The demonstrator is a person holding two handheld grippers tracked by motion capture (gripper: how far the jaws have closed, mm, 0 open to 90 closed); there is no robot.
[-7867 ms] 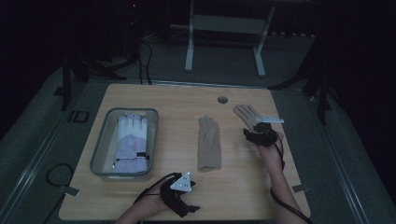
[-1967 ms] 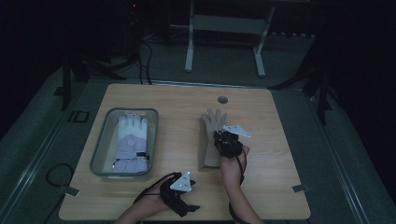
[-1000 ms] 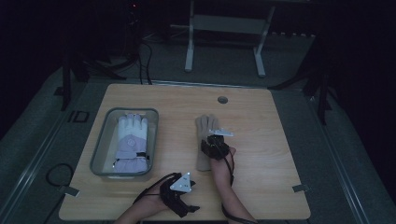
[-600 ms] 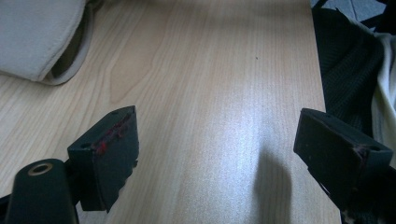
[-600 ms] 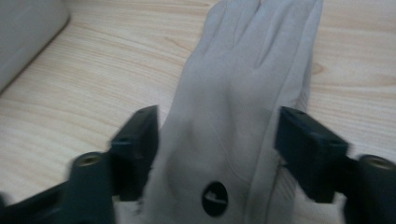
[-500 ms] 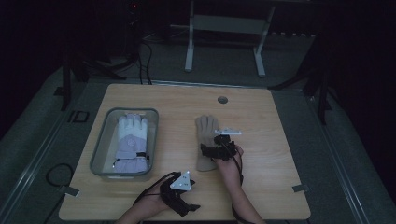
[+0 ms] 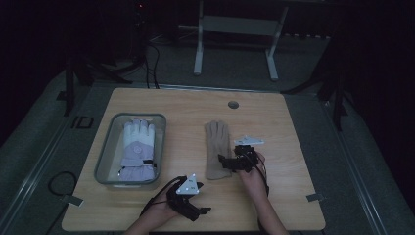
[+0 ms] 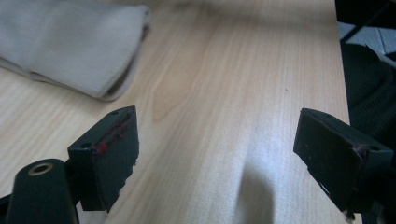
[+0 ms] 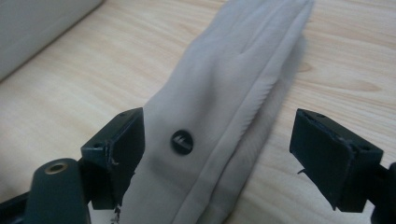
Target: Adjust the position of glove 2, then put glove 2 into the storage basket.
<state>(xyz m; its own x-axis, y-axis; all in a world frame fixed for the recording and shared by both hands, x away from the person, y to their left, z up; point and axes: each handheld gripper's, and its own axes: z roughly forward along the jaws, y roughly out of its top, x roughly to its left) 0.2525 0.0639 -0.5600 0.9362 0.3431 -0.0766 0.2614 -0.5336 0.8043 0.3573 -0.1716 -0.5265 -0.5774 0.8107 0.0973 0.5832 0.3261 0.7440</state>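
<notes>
A tan glove [image 7: 217,149] lies flat on the wooden table [image 7: 293,127], a little right of the middle, its fingers pointing toward the far edge and its cuff toward the person. The right gripper [image 7: 226,162] sits just beside the glove's cuff end, on its right side, with the jaws reaching over the lower part of the fabric. In the right gripper view the glove [image 9: 224,116] runs up between the two black jaws, a small dark round button [image 9: 181,141] on it close to one jaw; the jaws have just been opening and stand wide apart, released, with the glove between them but not pressed by the pads.

The left gripper [image 7: 201,211] rests near the table's front edge, well apart from the glove's fingers and near its cuff. Its jaws are spread wide over bare wood and grasp nothing; in the left gripper view the cuff of the glove [image 8: 74,49] lies ahead of the jaws and off to one side.

To the left on the table stands a clear tray [image 7: 106,161] with a white and lavender padded glove [image 7: 137,149] lying in it.
</notes>
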